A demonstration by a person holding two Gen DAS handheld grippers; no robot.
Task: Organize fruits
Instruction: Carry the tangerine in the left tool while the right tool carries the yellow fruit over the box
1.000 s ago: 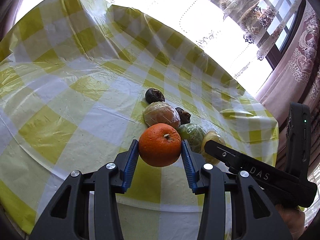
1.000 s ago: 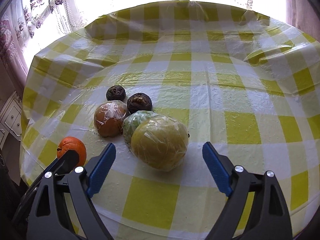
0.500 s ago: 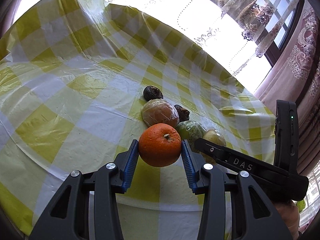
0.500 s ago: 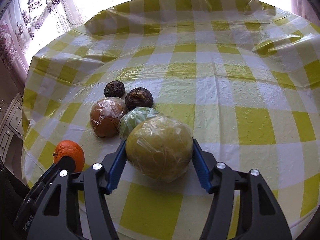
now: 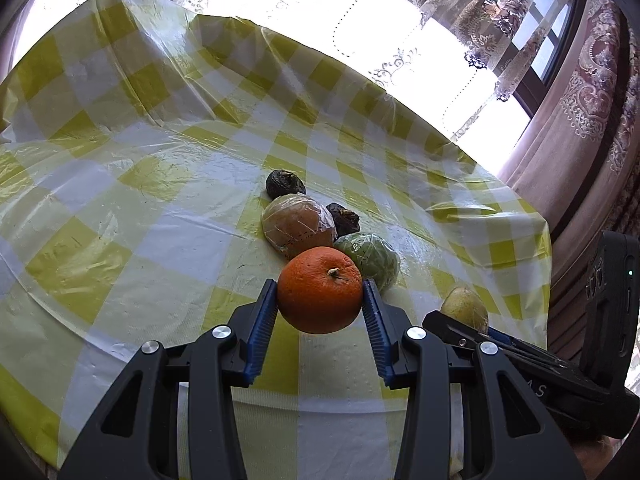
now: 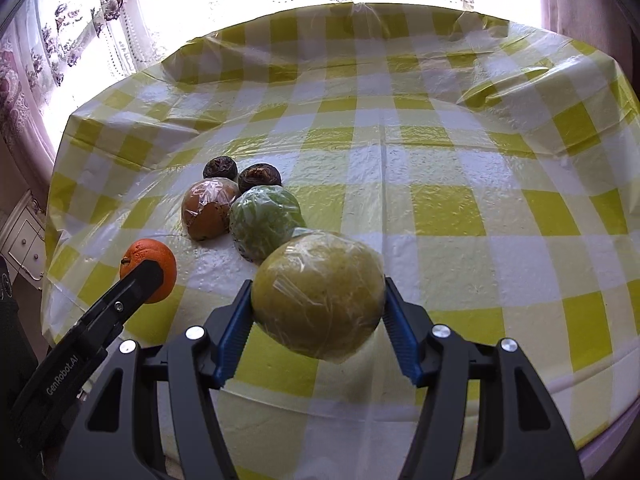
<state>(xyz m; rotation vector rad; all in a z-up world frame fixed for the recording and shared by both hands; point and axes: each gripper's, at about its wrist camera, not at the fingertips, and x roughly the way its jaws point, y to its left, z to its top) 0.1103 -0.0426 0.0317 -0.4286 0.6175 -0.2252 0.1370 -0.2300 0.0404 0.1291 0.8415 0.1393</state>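
Left wrist view: ribbed blue fingers of the left gripper clamp a dimpled orange above the glossy checked surface. Right wrist view: the right gripper squeezes a round, film-wrapped yellow fruit, just beside a wrapped green one.

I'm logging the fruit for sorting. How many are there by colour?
Orange, unwrapped: 1
Yellow, wrapped: 1
Green, wrapped: 1
Orange-brown, wrapped: 1
Dark and wrinkled: 2
Total: 6
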